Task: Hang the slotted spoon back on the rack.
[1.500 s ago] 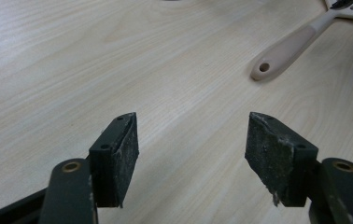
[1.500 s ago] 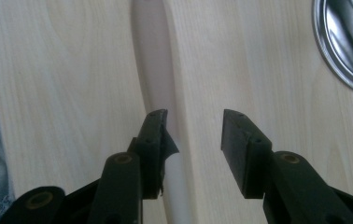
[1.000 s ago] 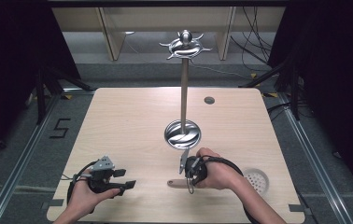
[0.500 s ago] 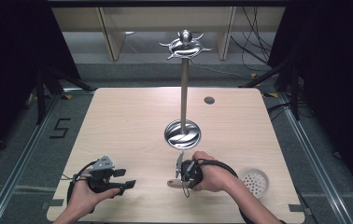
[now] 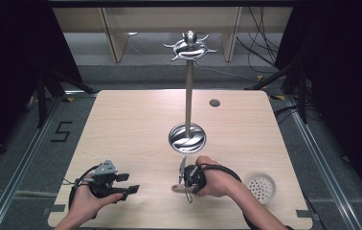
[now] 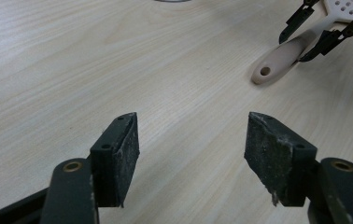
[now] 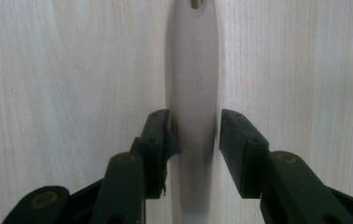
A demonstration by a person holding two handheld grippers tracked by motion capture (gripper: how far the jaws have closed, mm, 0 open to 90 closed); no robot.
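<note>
Right gripper (image 7: 193,133) has slid left along the near worktop (image 5: 136,124) edge to straddle the beige plastic slotted-spoon handle (image 7: 192,84) — jaws half open, not clamped — left gripper (image 6: 191,147) open, empty.

One slotted spatula (image 5: 259,187), one metal stand (image 5: 187,136), two claws (image 5: 121,184) (image 5: 185,179)

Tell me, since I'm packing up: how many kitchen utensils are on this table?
1: a slotted spatula lying near the front right edge, its handle between the right tool's jaws.
</note>
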